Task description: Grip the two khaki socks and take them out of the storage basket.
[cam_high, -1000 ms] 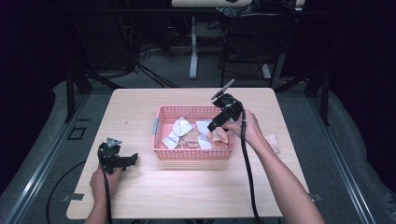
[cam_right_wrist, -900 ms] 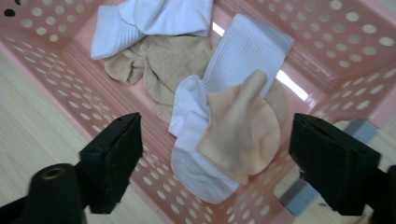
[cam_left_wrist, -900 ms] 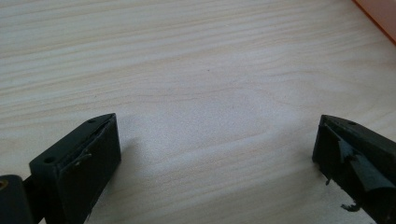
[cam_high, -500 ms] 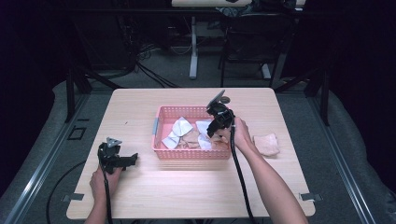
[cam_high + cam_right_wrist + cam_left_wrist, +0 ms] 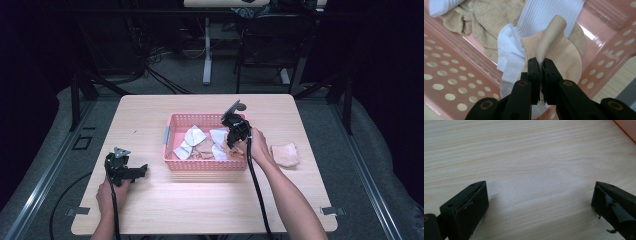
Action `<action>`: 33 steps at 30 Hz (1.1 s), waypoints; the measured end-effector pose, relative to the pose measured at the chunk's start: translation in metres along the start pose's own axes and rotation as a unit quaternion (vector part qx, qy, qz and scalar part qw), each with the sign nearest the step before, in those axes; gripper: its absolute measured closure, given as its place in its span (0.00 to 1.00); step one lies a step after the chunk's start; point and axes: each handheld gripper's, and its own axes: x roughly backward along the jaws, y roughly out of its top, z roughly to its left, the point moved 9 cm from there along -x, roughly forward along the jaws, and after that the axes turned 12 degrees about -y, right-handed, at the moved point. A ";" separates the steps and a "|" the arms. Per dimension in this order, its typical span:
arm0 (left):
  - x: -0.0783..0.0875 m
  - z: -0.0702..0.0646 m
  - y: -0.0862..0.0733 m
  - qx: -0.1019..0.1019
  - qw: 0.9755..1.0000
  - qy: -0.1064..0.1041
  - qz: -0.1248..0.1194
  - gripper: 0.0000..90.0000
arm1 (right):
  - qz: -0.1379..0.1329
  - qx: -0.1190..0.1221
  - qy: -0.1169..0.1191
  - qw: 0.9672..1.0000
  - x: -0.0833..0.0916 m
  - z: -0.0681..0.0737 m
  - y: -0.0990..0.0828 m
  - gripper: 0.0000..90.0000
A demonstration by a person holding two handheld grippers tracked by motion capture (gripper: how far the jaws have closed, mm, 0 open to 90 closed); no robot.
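Down went the right gripper (image 5: 234, 141) into the near right corner of the pink basket (image 5: 176, 120) since a second ago, and its jaws had just been closing — by this moment they were clenched on a fold of the peach sock (image 5: 554, 50). From the right gripper view, the pinched ridge of fabric stood up between the black pads, with the rest of that sock lying flat on the basket floor beside a white ribbed sock (image 5: 544, 15) and a beige sock (image 5: 481, 22) farther in. Over on the table's near left, the left gripper (image 5: 131, 171) had held its spot — jaws spread wide above bare wooden table (image 5: 529, 165), nothing between them. Outside the basket, another peach sock (image 5: 284, 154) lay on the table just right of the person's right hand (image 5: 260, 148).
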 end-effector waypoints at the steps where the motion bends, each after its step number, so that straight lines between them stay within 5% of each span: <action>1: 0.000 0.000 0.000 0.000 1.000 0.000 0.000 0.01 | 0.002 0.005 -0.002 1.000 0.002 -0.001 -0.001 0.95; 16: 0.000 0.000 0.000 0.000 1.000 0.000 0.000 0.01 | -0.053 0.013 0.009 0.998 0.060 -0.005 0.012 0.96; 33: 0.000 0.000 0.000 -0.001 1.000 0.000 0.000 0.01 | -0.083 0.035 0.026 0.996 0.113 -0.001 0.026 0.96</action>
